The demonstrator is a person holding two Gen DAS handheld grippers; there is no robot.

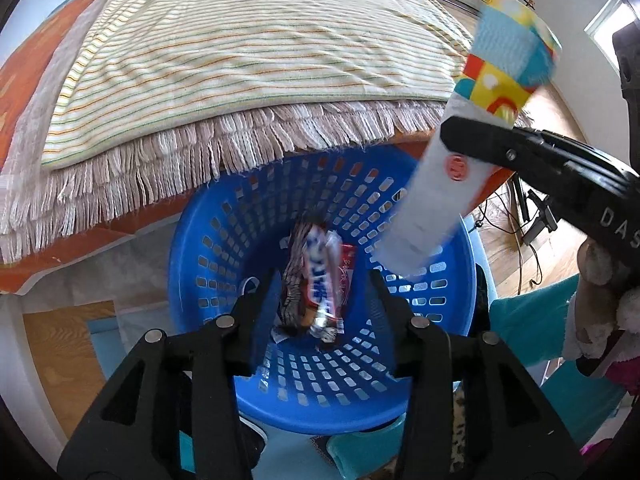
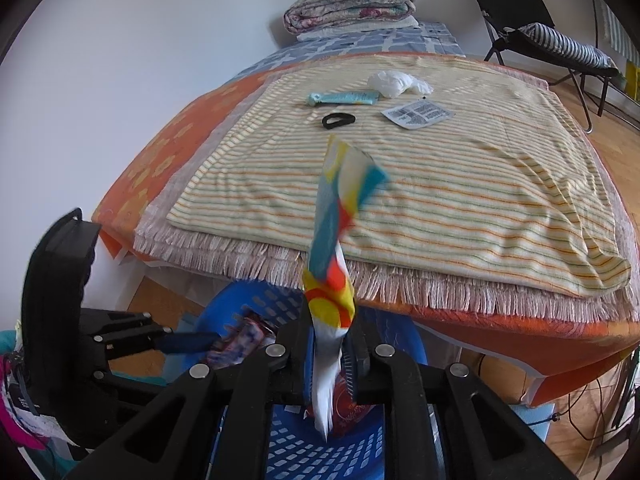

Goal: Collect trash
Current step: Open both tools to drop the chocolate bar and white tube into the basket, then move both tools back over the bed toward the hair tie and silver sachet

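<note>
Right tool (image 2: 334, 354) pinches a colourful paper wrapper (image 2: 334, 240) at frame centre, over the blue basket (image 1: 208, 240) to drop it; left tool (image 1: 320, 292) gapes empty above binned wrappers (image 1: 316, 276).

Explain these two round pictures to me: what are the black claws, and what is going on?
No robot here: a person holds black tongs in each hand, with a wide-angle camera on each looking along the fingers. One picture is from the left tongs, which are open above a blue basket with wrappers in it. The other is from the right tongs, shut on a colourful wrapper over the same basket. On the bed's striped blanket lie a tube, a black band, a printed sachet and white crumpled stuff.
</note>
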